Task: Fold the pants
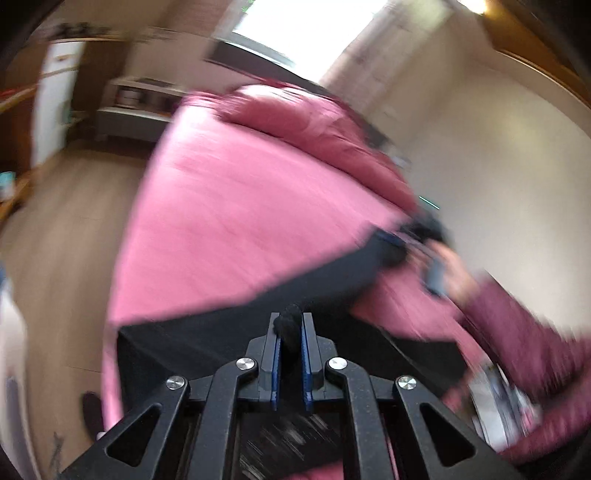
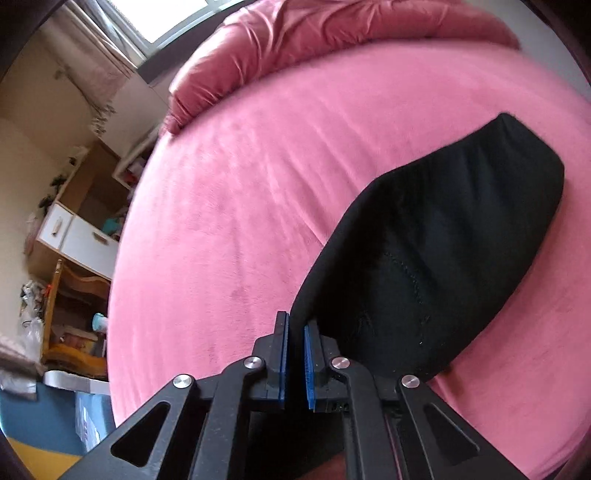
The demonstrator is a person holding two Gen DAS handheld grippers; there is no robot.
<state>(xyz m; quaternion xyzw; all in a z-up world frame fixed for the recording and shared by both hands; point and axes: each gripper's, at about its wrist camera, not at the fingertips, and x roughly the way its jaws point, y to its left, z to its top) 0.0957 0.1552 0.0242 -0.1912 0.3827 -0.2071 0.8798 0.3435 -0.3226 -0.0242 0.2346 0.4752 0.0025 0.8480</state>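
Black pants [image 2: 443,240] lie partly folded on a pink bed [image 2: 240,221]. My right gripper [image 2: 295,328] is shut on their near edge, and a thin fold of black cloth runs between the blue pads. In the blurred left wrist view my left gripper [image 1: 290,325] is shut on a bunched bit of the pants [image 1: 314,280]. From there the cloth stretches as a dark band to the right gripper [image 1: 397,242] at the right. A hand [image 1: 454,269] in a maroon sleeve [image 1: 517,332] holds that right gripper.
A rumpled pink duvet [image 2: 295,33] lies along the far side of the bed. Left of the bed stand a white-drawered cabinet [image 2: 74,236], a wooden chair [image 2: 70,314] and clutter. Wooden floor [image 1: 55,240] shows beside the bed, and a pale wall [image 1: 498,166] is on the right.
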